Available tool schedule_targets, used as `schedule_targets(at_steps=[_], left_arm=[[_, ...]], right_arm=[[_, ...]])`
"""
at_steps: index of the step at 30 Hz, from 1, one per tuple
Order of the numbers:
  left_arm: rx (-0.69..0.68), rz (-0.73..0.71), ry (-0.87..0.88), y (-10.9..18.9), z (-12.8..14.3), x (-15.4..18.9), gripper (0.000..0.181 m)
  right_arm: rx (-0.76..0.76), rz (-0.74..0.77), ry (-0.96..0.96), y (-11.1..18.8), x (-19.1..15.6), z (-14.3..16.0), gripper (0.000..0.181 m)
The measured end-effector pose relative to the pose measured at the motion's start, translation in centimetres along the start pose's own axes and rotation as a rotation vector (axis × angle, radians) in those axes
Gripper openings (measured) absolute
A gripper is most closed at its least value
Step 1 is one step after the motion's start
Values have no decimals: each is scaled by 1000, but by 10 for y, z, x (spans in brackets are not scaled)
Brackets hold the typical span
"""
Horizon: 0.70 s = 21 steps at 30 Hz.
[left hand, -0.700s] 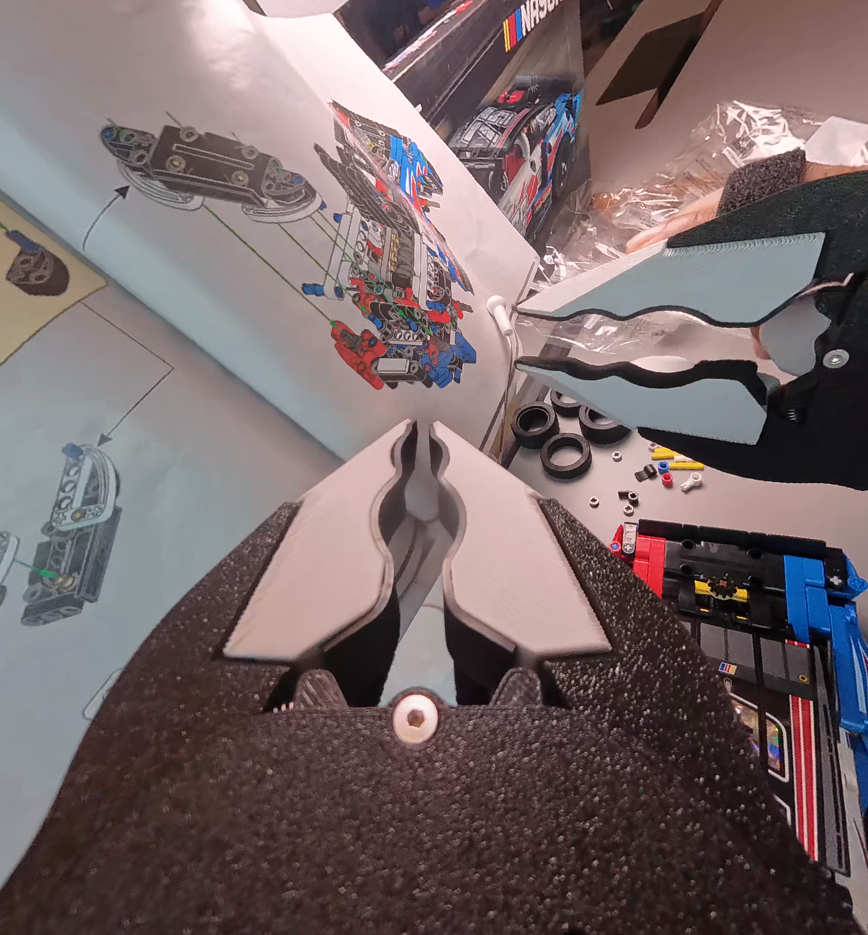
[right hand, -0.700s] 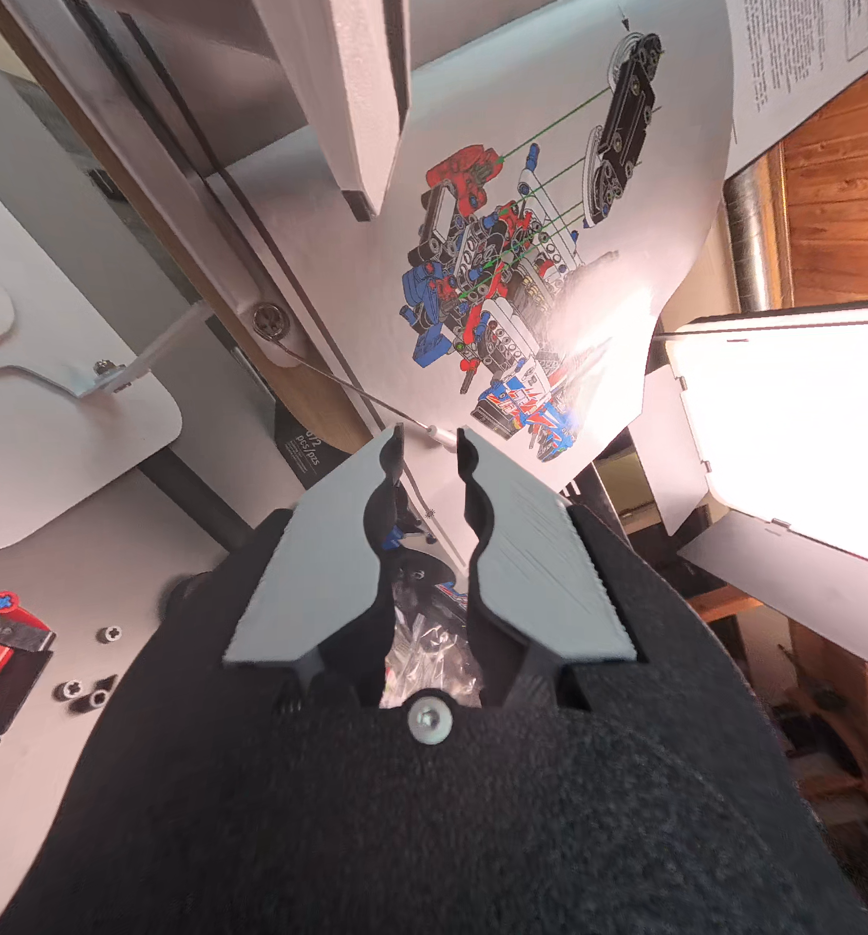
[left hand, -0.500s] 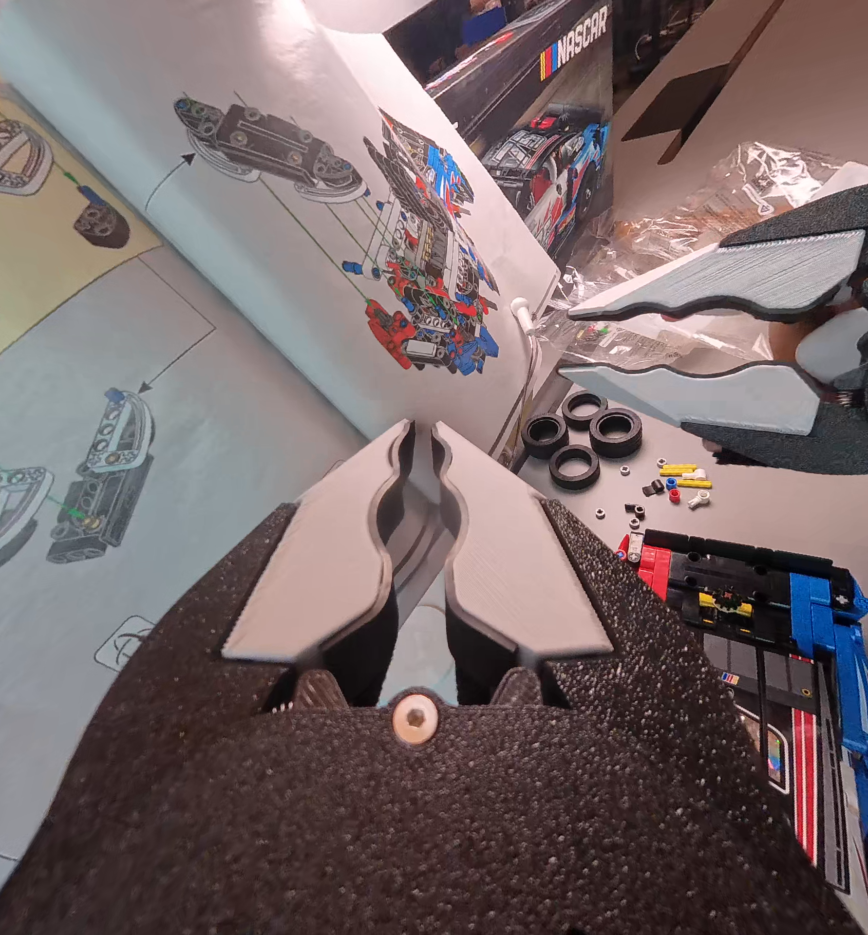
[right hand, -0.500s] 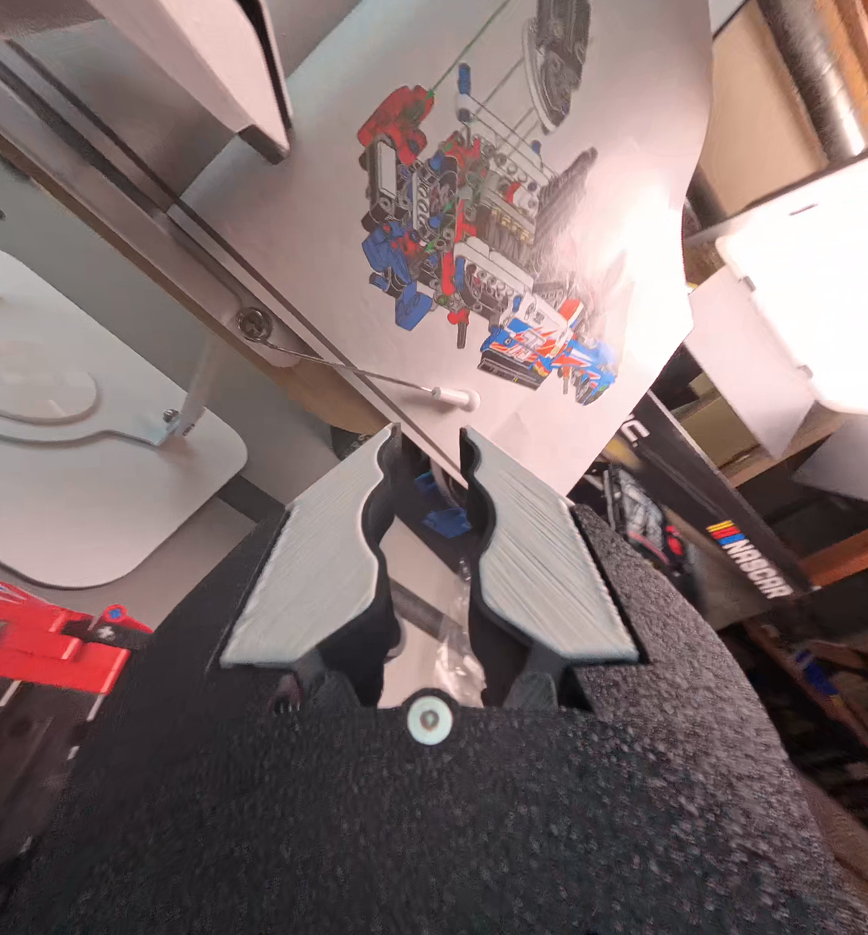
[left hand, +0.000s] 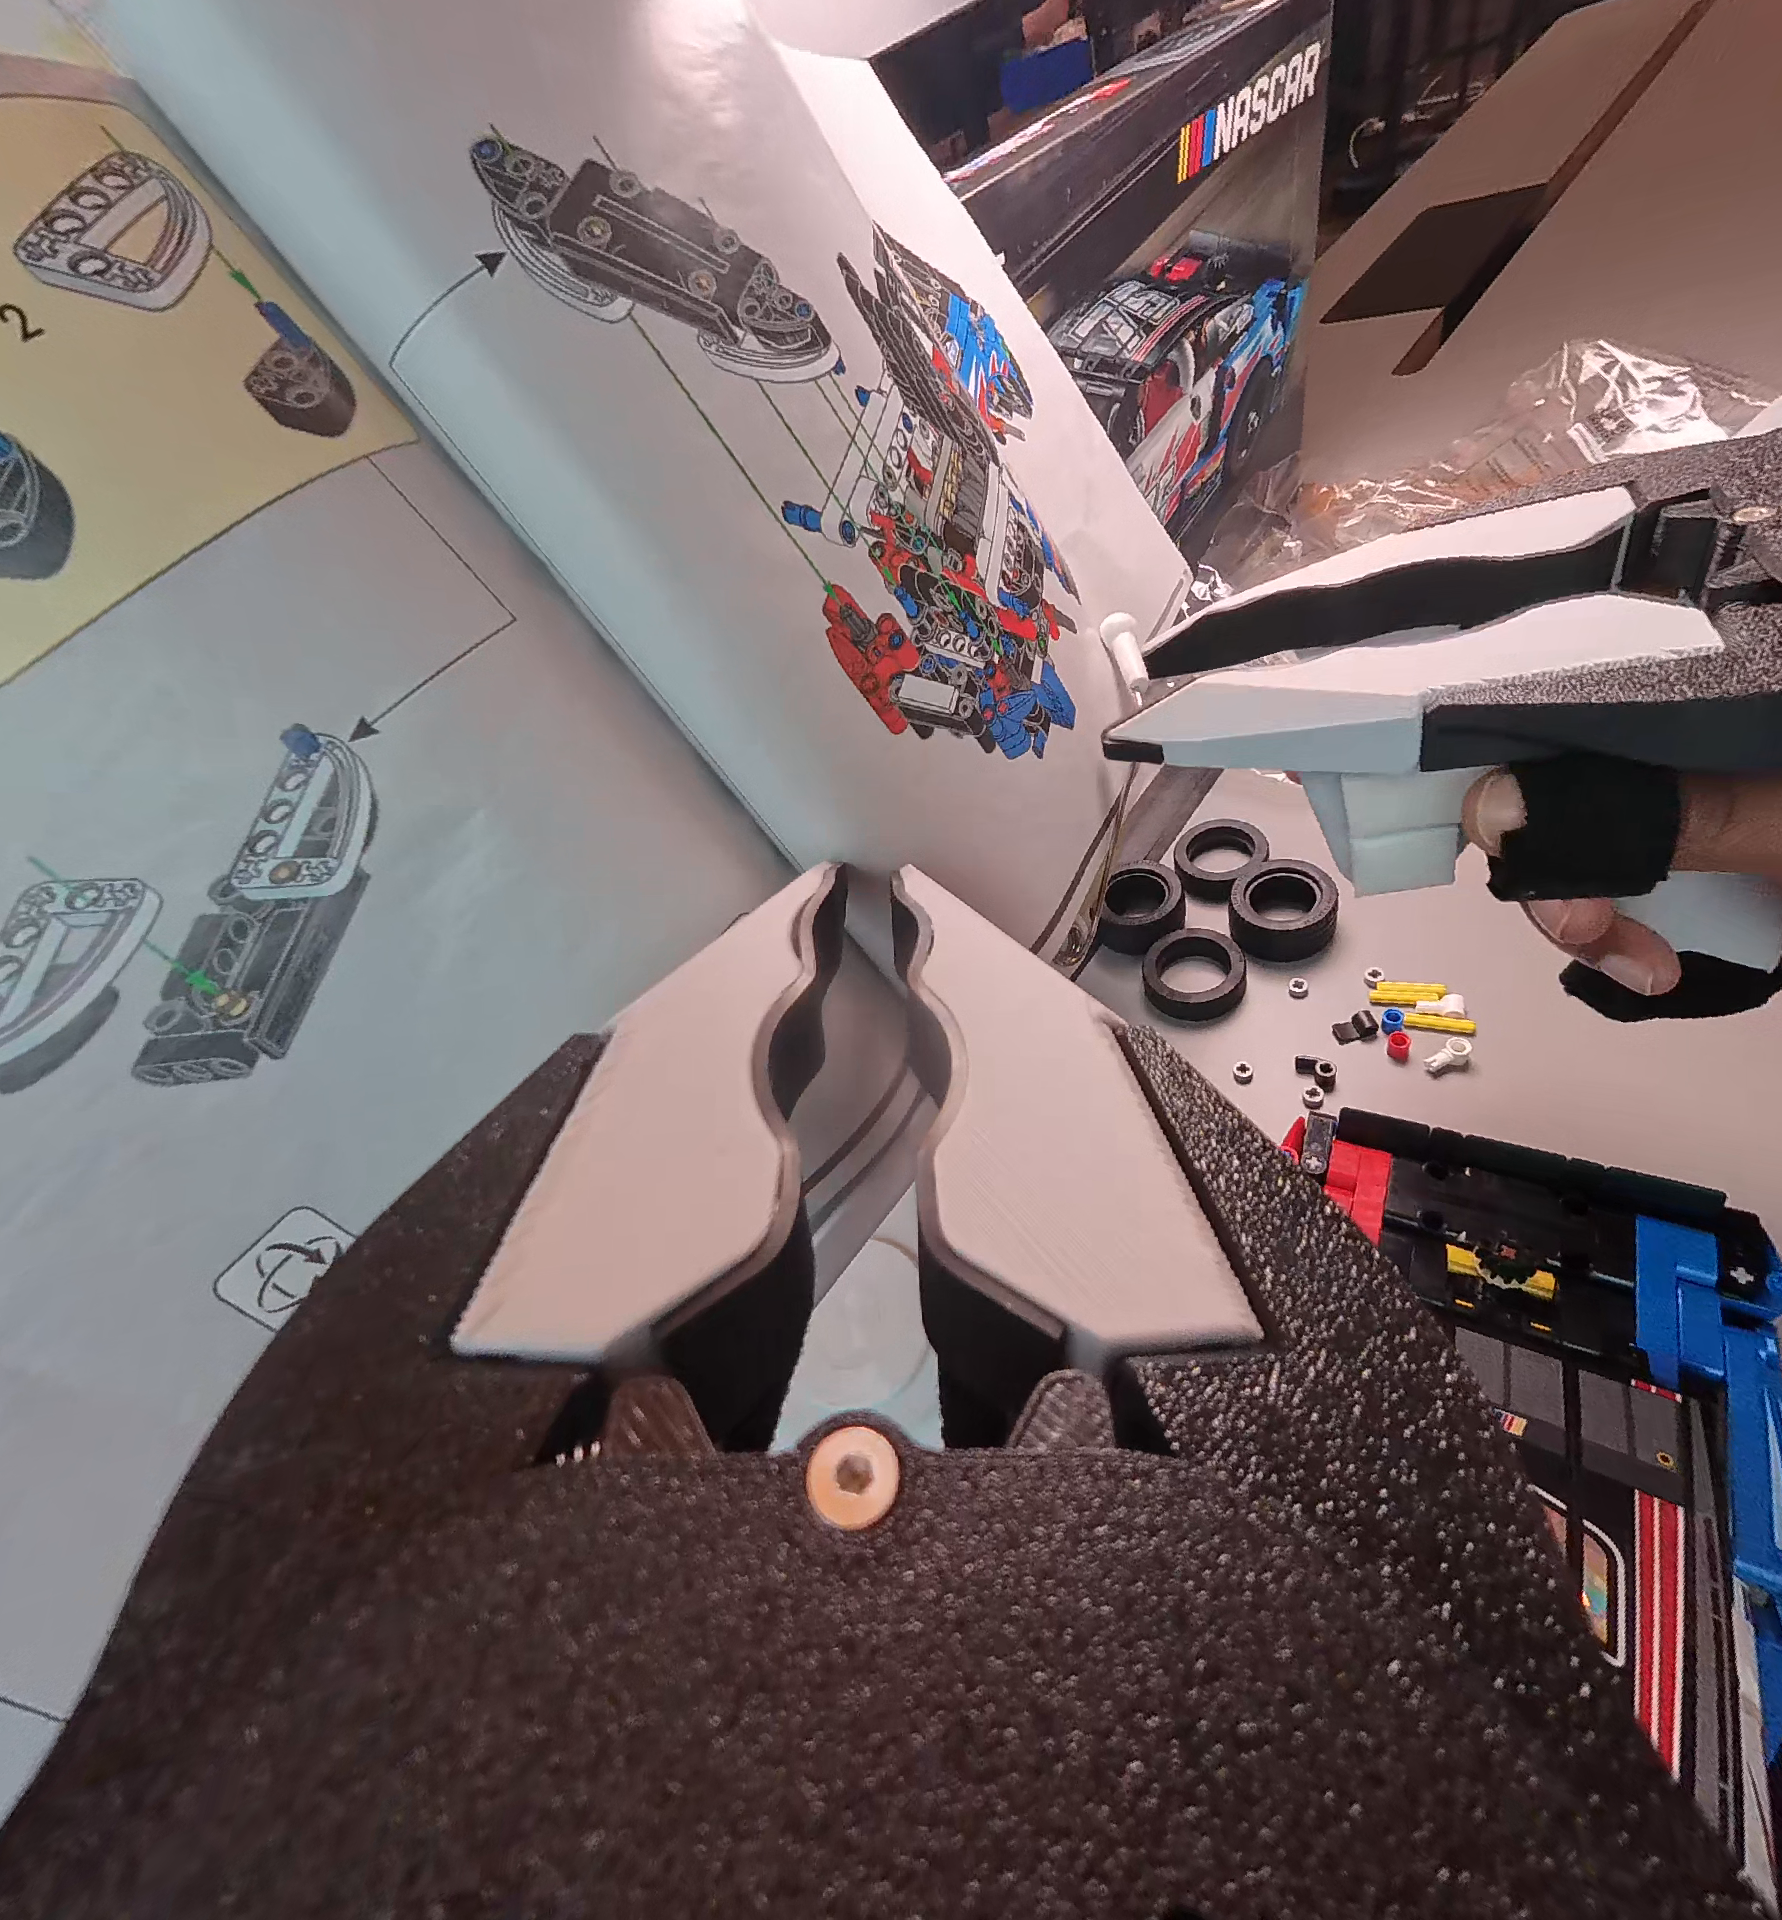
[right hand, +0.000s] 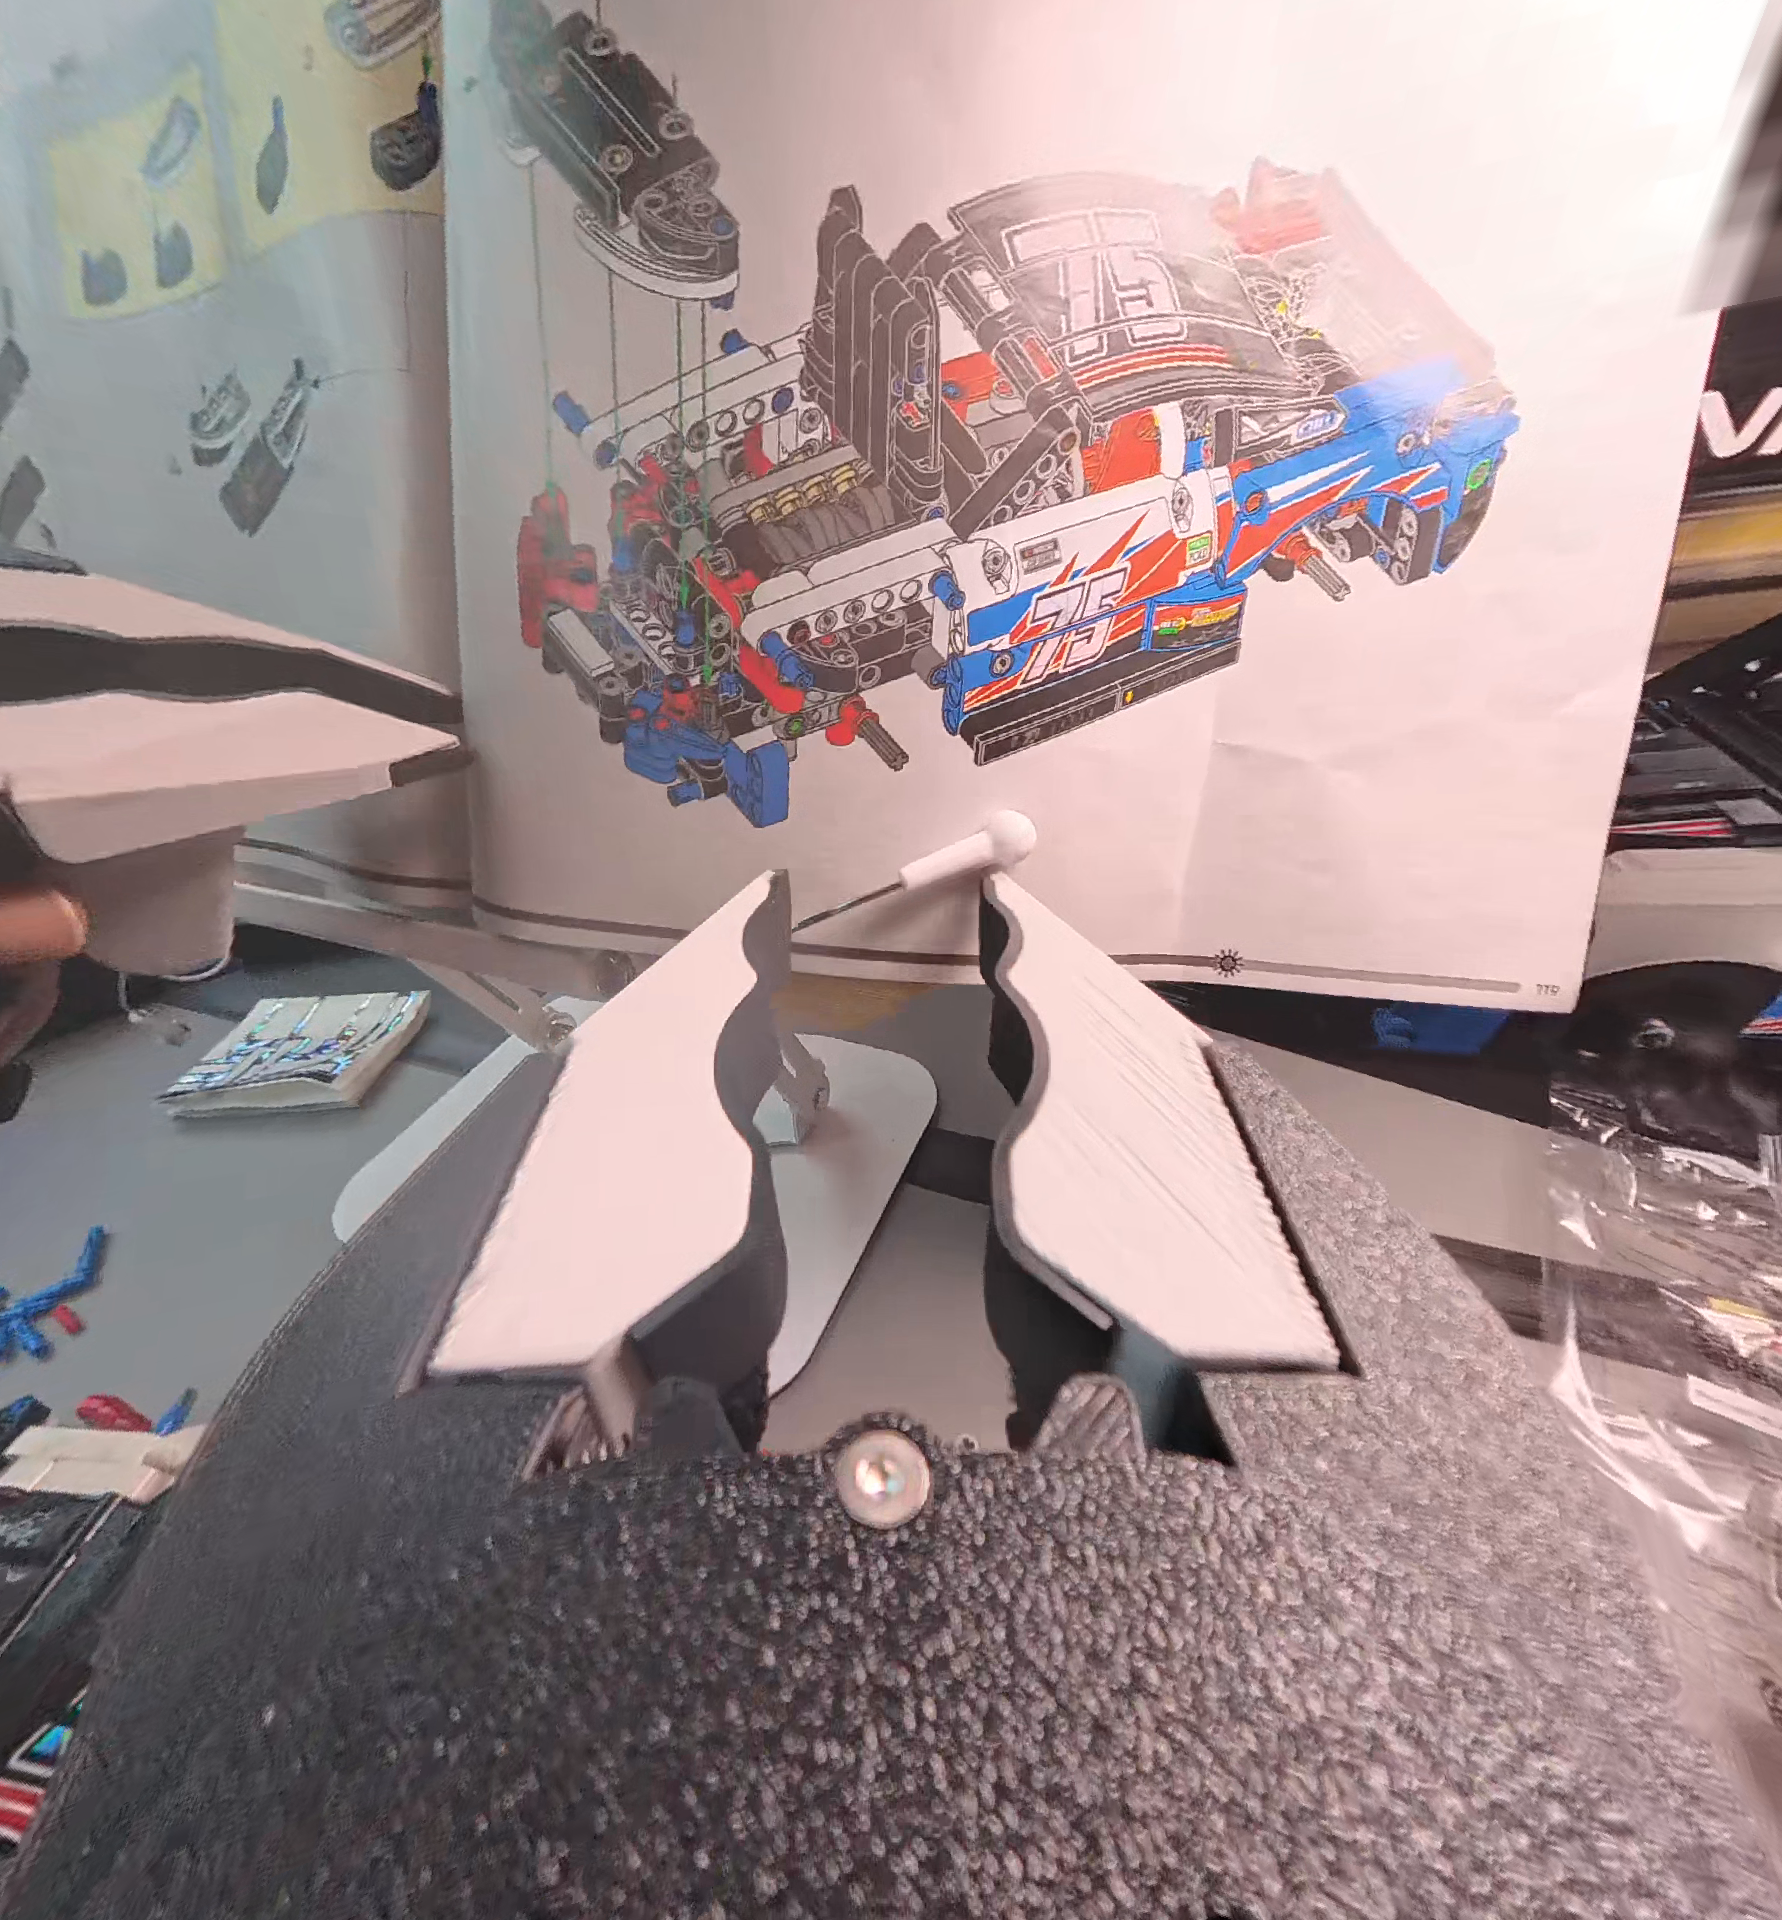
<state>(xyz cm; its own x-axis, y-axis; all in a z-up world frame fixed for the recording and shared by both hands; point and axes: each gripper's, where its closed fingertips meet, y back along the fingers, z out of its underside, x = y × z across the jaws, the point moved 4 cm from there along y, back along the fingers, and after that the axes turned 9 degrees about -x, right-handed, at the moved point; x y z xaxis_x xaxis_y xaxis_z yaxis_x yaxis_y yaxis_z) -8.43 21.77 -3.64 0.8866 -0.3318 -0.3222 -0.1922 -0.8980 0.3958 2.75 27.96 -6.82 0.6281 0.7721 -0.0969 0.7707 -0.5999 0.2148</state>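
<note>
Left gripper [left hand: 866, 894]: jaws nearly closed, only a thin slit between the tips, holding nothing; the tips sit right at the lower edge of the open instruction booklet [left hand: 367, 644], near its fold. Whether they touch the paper I cannot tell.

Right gripper [right hand: 882, 894]: jaws parted with a clear gap, empty; the white-tipped wire arm [right hand: 970, 847] of the book stand [right hand: 845, 1122] shows in the gap, just above and between the tips, apparently not gripped.

Booklet: stands propped on the stand, open to a page with a drawing of a blue, red and white race car [right hand: 1022, 540]; the wire arm lies across the bottom of that page.

Hand: a person's hand in a black fingerless glove [left hand: 1614, 894] grips the right tool's handle.

On the table [left hand: 1552, 977]: four black tyres [left hand: 1214, 920] in a cluster, just beside a scatter of small yellow, blue, red and grey pieces [left hand: 1406, 1023]; a part-built toy car body [left hand: 1614, 1371] in black, red and blue lies nearer the left gripper.

Further back: the toy's box [left hand: 1178, 270] and crumpled clear plastic bags [left hand: 1593, 436].

Also in the right wrist view: a small sticker sheet [right hand: 295, 1055] lies flat on the table left of the stand.
</note>
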Motion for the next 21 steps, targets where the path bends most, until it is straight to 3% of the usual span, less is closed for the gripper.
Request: schedule_targets(at_steps=[3,9,11,13,16,21], left_arm=[[-2,-1,-3,0,0,0,7],[-5,10,-7,0,0,-1,7],[-6,13,-8,-1,0,-1,7],[-6,14,-10,-2,-1,-1,6],[-6,15,2,-1,-1,-2,7],[-4,31,0,0,0,-1,7]], right_arm=[[24,10,-25,-2,0,-4,17],[131,40,85,4,-13,-17,0],[200,39,195,12,-27,-31,0],[167,64,291,12,-37,-36,0],[141,132,287,12,-33,-41,0],[68,170,106,4,-12,-21,42]])
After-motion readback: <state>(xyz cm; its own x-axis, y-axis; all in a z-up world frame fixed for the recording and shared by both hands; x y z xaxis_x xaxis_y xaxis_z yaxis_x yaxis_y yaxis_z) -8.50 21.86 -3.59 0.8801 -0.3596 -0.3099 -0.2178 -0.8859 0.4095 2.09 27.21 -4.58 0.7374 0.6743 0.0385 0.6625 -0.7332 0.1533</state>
